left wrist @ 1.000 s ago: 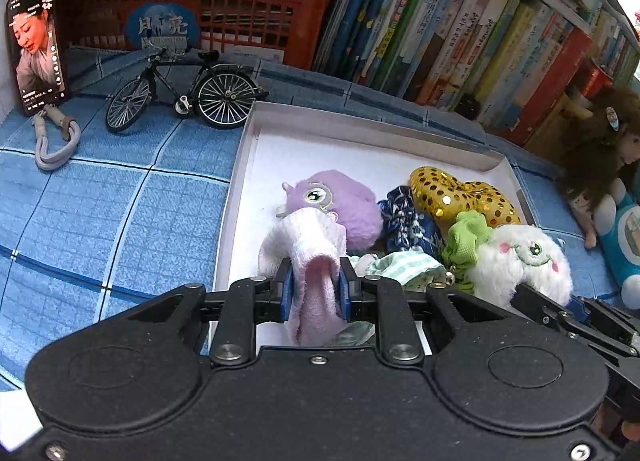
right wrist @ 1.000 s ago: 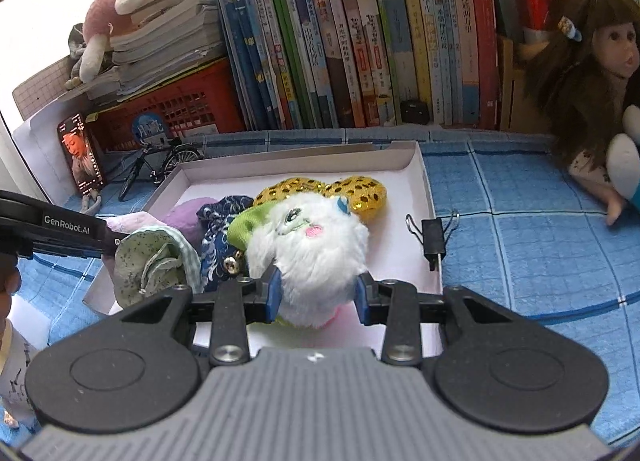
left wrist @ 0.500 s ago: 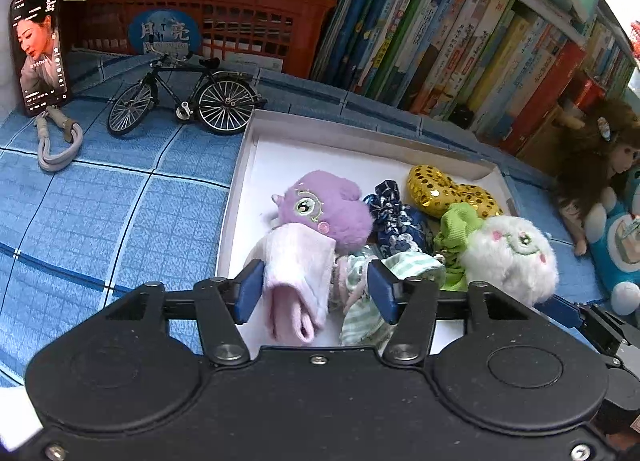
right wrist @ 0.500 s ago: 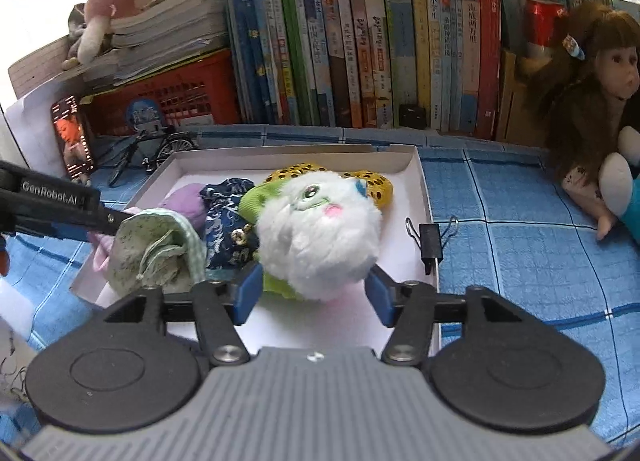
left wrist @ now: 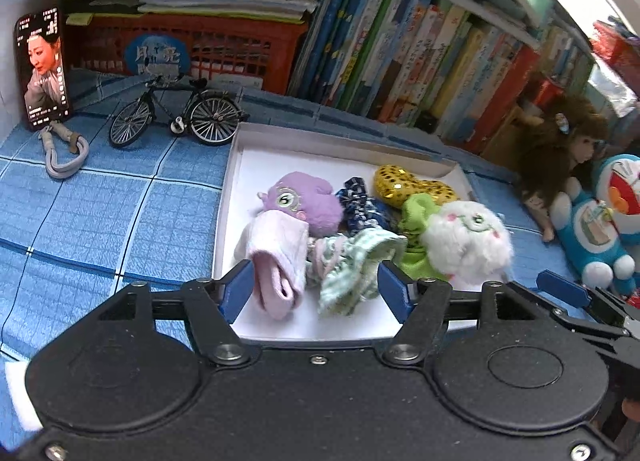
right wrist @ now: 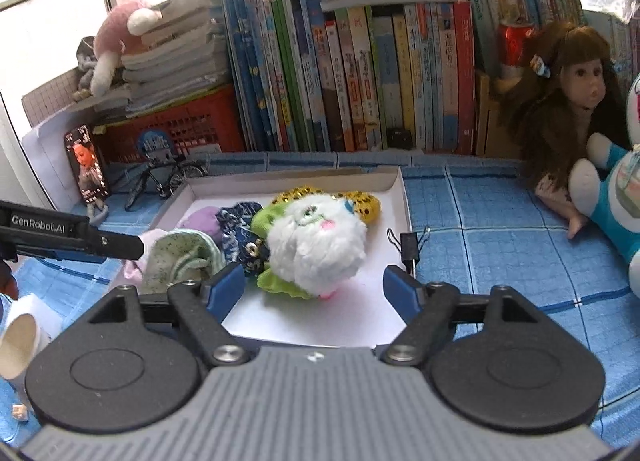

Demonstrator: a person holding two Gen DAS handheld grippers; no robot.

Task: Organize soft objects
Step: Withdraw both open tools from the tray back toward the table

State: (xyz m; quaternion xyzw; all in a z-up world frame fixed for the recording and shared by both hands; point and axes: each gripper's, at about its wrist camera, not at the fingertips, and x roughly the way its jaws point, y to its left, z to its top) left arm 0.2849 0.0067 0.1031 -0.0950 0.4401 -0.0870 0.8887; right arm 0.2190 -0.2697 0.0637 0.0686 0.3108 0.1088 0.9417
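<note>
A white shallow box (left wrist: 280, 147) (right wrist: 394, 197) holds several soft things: a pink folded cloth (left wrist: 280, 257), a purple plush (left wrist: 308, 197), a dark blue scrunchie (left wrist: 360, 207), a gold sequined pouch (left wrist: 412, 187), a green patterned cloth (left wrist: 354, 261) (right wrist: 180, 257) and a white fluffy plush (left wrist: 466, 239) (right wrist: 316, 245) on green fabric. My left gripper (left wrist: 316, 287) is open and empty, just behind the pink cloth. My right gripper (right wrist: 316, 289) is open and empty, just behind the white plush.
A model bicycle (left wrist: 176, 115), a phone (left wrist: 42, 65) and a grey carabiner (left wrist: 64, 151) lie left of the box. A black binder clip (right wrist: 408, 245) sits on the box's right rim. Books and a red basket (left wrist: 192, 49) line the back. A doll (right wrist: 568, 101) and a blue plush (left wrist: 600, 221) sit right.
Both grippers opened and let go: the left released the pink cloth, the right released the white plush. Both pulled back and up from the box.
</note>
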